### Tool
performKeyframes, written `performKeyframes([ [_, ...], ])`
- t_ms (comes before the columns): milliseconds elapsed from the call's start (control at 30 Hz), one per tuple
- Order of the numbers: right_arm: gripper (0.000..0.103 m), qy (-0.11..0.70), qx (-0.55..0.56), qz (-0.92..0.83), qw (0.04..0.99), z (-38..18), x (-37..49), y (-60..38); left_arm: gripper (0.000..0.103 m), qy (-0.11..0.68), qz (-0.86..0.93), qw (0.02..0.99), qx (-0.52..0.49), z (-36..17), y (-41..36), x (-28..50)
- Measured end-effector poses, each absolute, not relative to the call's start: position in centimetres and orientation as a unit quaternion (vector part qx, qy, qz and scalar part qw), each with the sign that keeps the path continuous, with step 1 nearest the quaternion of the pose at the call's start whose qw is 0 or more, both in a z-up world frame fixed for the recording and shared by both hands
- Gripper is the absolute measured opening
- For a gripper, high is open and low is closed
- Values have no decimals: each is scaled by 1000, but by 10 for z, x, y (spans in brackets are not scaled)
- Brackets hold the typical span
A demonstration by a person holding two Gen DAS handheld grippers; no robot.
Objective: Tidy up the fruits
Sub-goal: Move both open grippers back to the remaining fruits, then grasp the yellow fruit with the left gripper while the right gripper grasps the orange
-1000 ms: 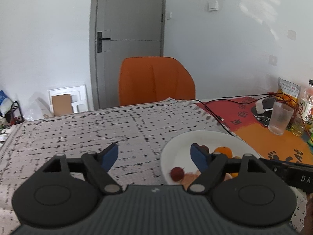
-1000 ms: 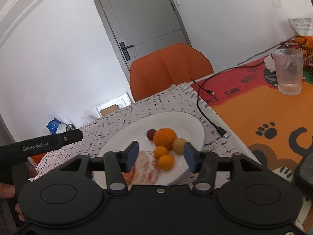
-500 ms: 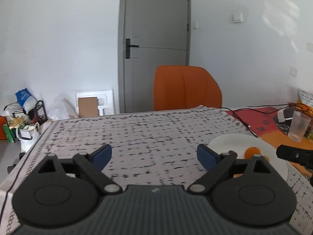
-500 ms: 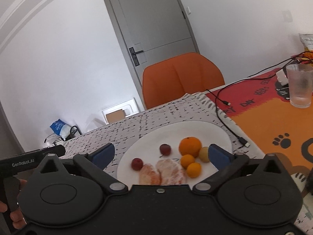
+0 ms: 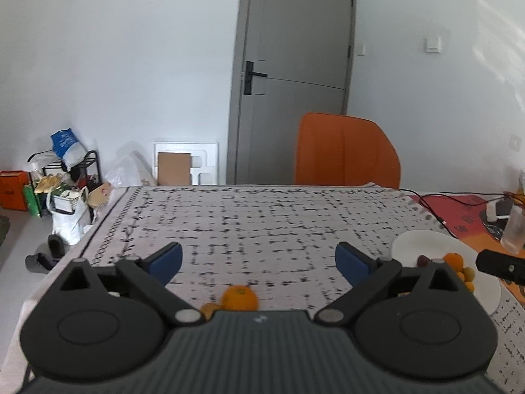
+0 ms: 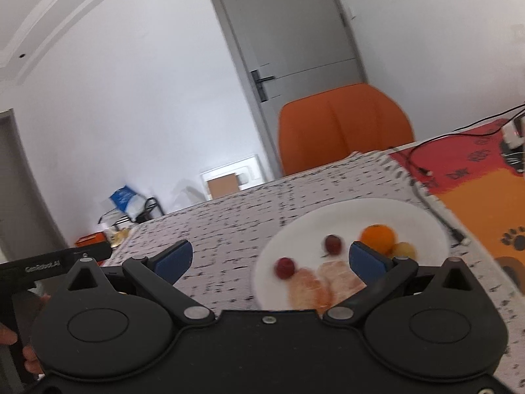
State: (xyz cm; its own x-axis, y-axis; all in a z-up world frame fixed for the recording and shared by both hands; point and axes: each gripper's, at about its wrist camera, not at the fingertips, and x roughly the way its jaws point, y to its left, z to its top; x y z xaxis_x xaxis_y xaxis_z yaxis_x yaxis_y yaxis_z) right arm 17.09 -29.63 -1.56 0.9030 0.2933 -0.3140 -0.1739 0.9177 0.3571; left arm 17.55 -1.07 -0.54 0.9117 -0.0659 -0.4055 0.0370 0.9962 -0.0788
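Fruits: an orange (image 5: 239, 297) lies loose on the bench (image 5: 262, 216), away from the plate (image 6: 426, 220). Both our jaws are wide and empty; we may push it and it rolls away.

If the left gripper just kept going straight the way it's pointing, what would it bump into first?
Probably the orange lying on the patterned tablecloth, just ahead between the open fingers of the left gripper. Depth is hard to judge; if it passed above, only cloth lies beyond.

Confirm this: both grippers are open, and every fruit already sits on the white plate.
Not every fruit. The left wrist view shows an orange on the tablecloth, off the white plate. Both the left gripper and right gripper are open.
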Motion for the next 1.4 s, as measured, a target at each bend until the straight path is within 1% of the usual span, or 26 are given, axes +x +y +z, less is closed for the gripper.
performKeyframes([
  [367, 103, 198, 148, 164, 955, -15, 180, -261, 99, 230, -24, 971, -69, -20, 30, 176],
  [433, 103, 203, 146, 171, 953, -16, 183, -256, 99, 242, -23, 967, -72, -25, 34, 178],
  [733, 103, 217, 130, 189, 949, -21, 190, -235, 99, 252, -30, 964, -82, -46, 42, 184],
  [833, 103, 221, 131, 189, 948, -23, 193, -234, 94, 269, -32, 959, -81, -54, 42, 190],
  [900, 103, 224, 136, 191, 946, -24, 195, -235, 80, 276, -31, 958, -76, -59, 40, 194],
  [933, 103, 225, 138, 191, 945, -25, 196, -235, 76, 280, -29, 957, -75, -61, 39, 195],
  [967, 103, 226, 138, 190, 945, -25, 198, -235, 69, 284, -27, 955, -76, -64, 39, 197],
  [1000, 103, 227, 138, 189, 945, -25, 198, -234, 64, 288, -28, 954, -76, -66, 38, 199],
  [1033, 103, 228, 139, 188, 945, -25, 199, -234, 63, 291, -26, 953, -74, -68, 38, 201],
  [1100, 103, 230, 140, 188, 945, -26, 200, -233, 56, 295, -24, 953, -69, -71, 37, 204],
  [1167, 103, 232, 139, 190, 944, -27, 201, -231, 54, 297, -22, 952, -68, -73, 37, 207],
  [1333, 103, 241, 137, 212, 937, -27, 208, -220, 51, 293, -25, 953, -68, -77, 39, 210],
  [1367, 103, 241, 135, 215, 937, -27, 209, -217, 47, 292, -26, 953, -68, -78, 39, 211],
  [1400, 103, 241, 130, 217, 937, -27, 211, -214, 41, 293, -28, 953, -69, -79, 40, 211],
])
